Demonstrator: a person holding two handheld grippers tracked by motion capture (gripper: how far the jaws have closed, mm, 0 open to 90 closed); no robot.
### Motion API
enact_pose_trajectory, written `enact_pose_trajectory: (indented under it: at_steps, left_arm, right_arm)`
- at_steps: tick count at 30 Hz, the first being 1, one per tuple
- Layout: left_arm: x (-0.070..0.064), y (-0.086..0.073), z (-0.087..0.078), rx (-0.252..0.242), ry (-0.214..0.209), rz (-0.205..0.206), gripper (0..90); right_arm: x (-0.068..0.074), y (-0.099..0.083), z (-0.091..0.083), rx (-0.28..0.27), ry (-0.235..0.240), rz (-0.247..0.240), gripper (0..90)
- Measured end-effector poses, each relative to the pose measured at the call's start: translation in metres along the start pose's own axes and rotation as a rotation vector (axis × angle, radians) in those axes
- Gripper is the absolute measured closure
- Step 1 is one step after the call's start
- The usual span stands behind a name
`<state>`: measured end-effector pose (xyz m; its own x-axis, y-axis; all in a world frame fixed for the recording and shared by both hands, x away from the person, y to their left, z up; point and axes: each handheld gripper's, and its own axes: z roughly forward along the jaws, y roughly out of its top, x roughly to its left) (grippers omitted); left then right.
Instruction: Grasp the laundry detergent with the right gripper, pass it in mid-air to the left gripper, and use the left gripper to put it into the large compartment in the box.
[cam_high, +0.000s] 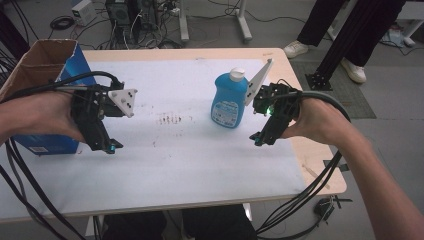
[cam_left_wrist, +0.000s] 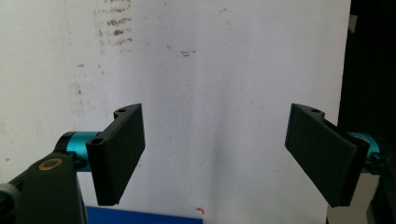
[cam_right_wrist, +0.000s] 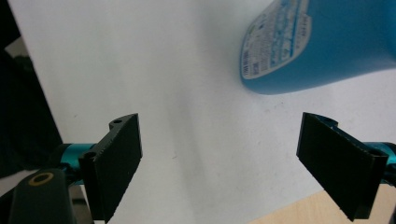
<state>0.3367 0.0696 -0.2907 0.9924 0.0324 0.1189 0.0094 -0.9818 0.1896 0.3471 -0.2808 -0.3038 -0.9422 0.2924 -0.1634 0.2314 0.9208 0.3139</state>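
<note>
Blue detergent bottle (cam_high: 229, 100) standing upright on the white-covered table (cam_high: 175, 165), just left of the right tool (cam_high: 261, 135). Both the right tool and the left tool (cam_high: 107, 146) are spread wide and empty. A likely grasp: centre the bottle's body between the right jaws, level, before closing. Cardboard box (cam_high: 37, 62) sits at the far left.

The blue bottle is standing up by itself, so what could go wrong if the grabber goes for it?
1. The bottle stands upright, apart from the right gripper, whose jaws are open. A sideways bump might tip it over.
2. It looks smooth and rounded, so it may slip if pinched low or off-centre.
3. Cables trail off the table edge and might snag, jerking the hand.
</note>
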Motion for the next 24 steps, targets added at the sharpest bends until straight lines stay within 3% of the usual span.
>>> enact_pose_trajectory:
  at_steps: [1,2,4,5,7,9,12,20,24]
  left_arm:
    - [0.000,0.000,0.000,0.000,0.000,0.000,20.1]
    - [0.000,0.000,0.000,0.003,0.000,0.002,20.1]
    - [-0.001,0.000,0.000,0.003,0.000,0.004,20.1]
    - [-0.002,0.000,0.000,0.002,0.001,0.007,20.1]
    - [-0.002,0.000,0.000,0.001,0.000,0.006,20.1]
    - [-0.003,-0.001,0.000,-0.006,0.002,0.004,20.1]
    - [-0.004,-0.002,-0.001,-0.005,0.002,0.004,20.1]
    - [-0.005,-0.006,-0.001,-0.017,0.004,-0.001,20.1]
    - [-0.006,-0.007,-0.002,-0.026,-0.002,-0.006,20.1]
  right_arm:
    - [0.000,0.000,0.000,0.000,0.000,0.000,13.5]
    - [-0.004,-0.003,0.001,-0.033,-0.006,0.044,13.5]
    - [-0.006,-0.004,0.001,-0.053,-0.001,0.064,13.5]
    - [-0.009,-0.007,0.002,-0.091,0.003,0.105,13.5]
    - [-0.013,-0.009,0.003,-0.122,-0.006,0.142,13.5]
    - [-0.014,-0.010,0.005,-0.135,-0.010,0.161,13.5]
    - [-0.022,-0.013,0.014,-0.161,-0.035,0.235,13.5]
    - [-0.035,-0.016,0.033,-0.242,-0.038,0.319,13.5]
    - [-0.038,-0.015,0.038,-0.262,-0.056,0.326,13.5]
